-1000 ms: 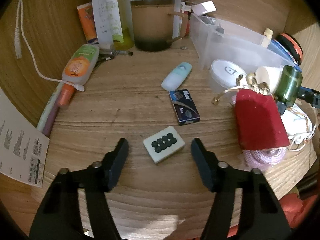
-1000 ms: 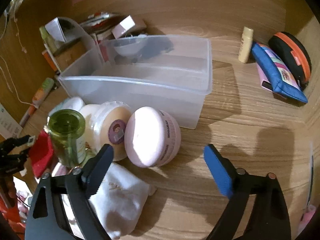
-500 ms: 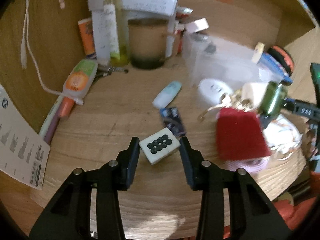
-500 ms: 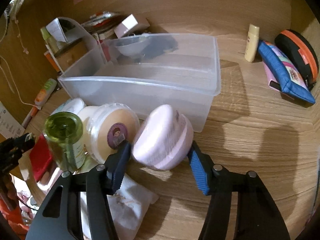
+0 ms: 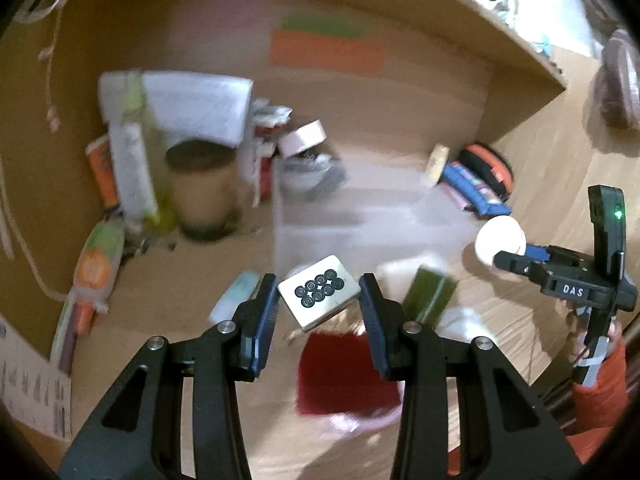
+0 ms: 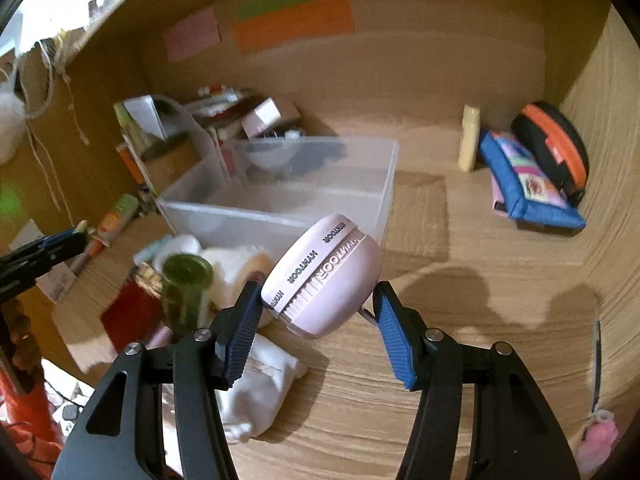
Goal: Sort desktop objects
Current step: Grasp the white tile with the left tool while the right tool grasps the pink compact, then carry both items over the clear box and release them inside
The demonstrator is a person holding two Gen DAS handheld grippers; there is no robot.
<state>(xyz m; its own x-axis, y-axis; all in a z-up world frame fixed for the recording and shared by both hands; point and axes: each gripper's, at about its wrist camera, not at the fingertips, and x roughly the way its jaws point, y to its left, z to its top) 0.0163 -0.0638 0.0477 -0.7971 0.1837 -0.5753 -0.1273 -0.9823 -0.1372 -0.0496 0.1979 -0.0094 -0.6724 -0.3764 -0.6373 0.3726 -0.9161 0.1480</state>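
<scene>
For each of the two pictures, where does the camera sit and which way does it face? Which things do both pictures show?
Left wrist: sits on the left gripper, faces forward and down over the desk; shows its fingers clamped on a white tile, and the person's orange sleeve.
Right wrist: sits on the right gripper, faces forward and down toward the clear bin; shows its fingers clamped on a pink round case.
Shared: the bin, the green bottle and the blue pouch.
</scene>
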